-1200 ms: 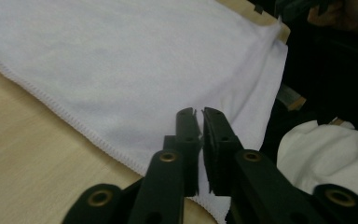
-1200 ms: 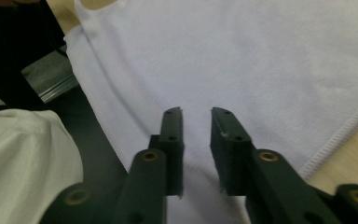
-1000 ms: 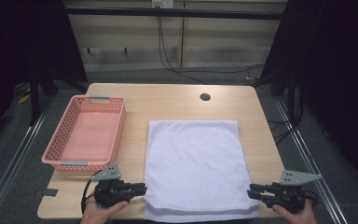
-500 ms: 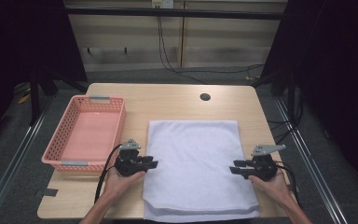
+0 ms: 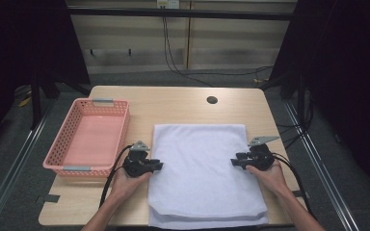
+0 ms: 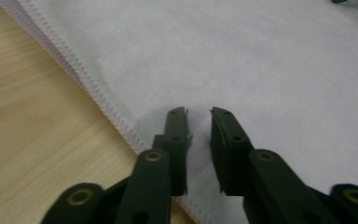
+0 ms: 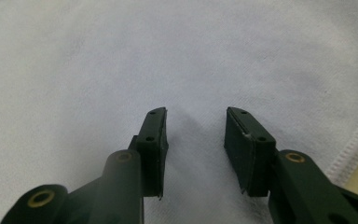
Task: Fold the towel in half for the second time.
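Note:
A white folded towel [image 5: 202,173] lies flat in the middle of the wooden table [image 5: 183,103]. My left gripper [image 5: 160,166] rests low at the towel's left edge, pointing inward. In the left gripper view its jaws [image 6: 198,116] stand just over the stitched hem [image 6: 98,100] with a narrow gap. They have just been closing, and only flat towel [image 6: 261,56] shows between them. My right gripper [image 5: 233,162] sits at the towel's right edge, facing left. Its jaws [image 7: 196,116] have just been opening and stand wide over the cloth [image 7: 121,56], pinching nothing.
An empty pink plastic basket [image 5: 72,168] stands on the table's left side, close to my left hand. A round dark hole [image 5: 212,100] sits near the table's far edge. Bare wood lies beyond the towel and along its right side.
Both hands have moved from the towel's near corners farther up the table to the middle of its side edges, tips now over the cloth.

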`<action>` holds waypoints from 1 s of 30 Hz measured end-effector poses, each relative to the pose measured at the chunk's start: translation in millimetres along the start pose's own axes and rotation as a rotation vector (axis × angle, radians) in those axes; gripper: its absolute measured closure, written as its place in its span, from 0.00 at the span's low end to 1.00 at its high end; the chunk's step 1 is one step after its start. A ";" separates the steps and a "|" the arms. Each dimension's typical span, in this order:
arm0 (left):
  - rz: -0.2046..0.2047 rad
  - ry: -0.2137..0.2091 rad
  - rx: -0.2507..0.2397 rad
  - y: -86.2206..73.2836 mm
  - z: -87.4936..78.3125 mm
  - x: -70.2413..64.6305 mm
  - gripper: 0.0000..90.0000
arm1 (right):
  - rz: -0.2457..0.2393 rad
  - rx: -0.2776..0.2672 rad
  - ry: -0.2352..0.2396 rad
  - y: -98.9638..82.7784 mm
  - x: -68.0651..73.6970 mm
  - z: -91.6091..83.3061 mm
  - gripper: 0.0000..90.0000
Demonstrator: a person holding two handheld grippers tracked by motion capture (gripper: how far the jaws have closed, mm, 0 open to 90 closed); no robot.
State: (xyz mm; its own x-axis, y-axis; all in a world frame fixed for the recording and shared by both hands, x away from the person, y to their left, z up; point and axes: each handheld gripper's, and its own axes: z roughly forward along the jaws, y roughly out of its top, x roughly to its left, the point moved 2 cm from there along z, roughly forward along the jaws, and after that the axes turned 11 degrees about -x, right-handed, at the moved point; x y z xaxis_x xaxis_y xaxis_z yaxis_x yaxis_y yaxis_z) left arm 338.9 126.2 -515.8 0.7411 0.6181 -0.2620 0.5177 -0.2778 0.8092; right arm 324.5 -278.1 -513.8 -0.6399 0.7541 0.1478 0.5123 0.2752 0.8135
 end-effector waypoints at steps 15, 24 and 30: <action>0.015 -0.071 0.059 -23.1 -25.4 -31.0 0.96 | -0.020 0.014 0.076 -28.7 27.9 -34.8 0.82; 0.009 -0.114 0.098 -40.8 -46.3 -54.7 0.96 | -0.012 0.045 0.118 -40.5 48.5 -51.0 0.82; 0.028 -0.152 0.109 -45.5 -58.8 -62.4 0.87 | -0.008 0.080 0.147 -46.0 61.2 -60.8 0.80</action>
State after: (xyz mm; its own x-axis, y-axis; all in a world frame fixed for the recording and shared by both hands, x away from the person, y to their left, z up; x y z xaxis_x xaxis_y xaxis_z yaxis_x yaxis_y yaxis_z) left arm 244.0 143.5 -505.3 0.8075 0.4934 -0.3231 0.5333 -0.3767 0.7574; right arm 226.9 -280.9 -508.0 -0.7177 0.6583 0.2269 0.5471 0.3316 0.7686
